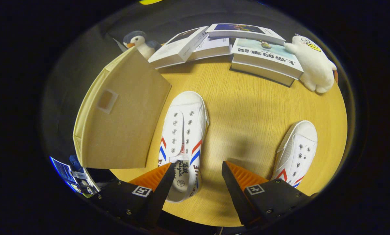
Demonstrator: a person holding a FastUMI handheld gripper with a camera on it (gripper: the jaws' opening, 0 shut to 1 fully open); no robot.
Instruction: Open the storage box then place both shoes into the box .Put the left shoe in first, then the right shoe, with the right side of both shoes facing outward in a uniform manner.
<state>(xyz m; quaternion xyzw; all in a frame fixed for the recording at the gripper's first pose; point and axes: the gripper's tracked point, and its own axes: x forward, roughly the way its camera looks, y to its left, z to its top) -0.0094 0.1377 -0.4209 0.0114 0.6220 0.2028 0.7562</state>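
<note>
At tool, nearest: gripper (198, 169), fingers spread wide apart, nothing held between them.
Between the fingers: bare wooden tabletop (247, 107), with a soft shadow just ahead.
Beside left finger: white shoe (183, 137) with red and blue stripes, heel partly behind that fingertip, toe pointing away, laceless eyelets up.
Beside right finger: second white shoe (296, 151), same stripes, toe angled away, heel hidden behind that finger; well apart from the first shoe.
Left of first shoe: beige fabric storage box (120, 114), lid flap closed, small patch on its surface, corner just beside the shoe's toe.
Beyond the shoes, far table edge: stacked books (227, 45), several overlapping.
Beyond the box: penguin plush (139, 42), touching the leftmost book.
Beyond right shoe: white plush toy (314, 65), leaning on the rightmost book.
</note>
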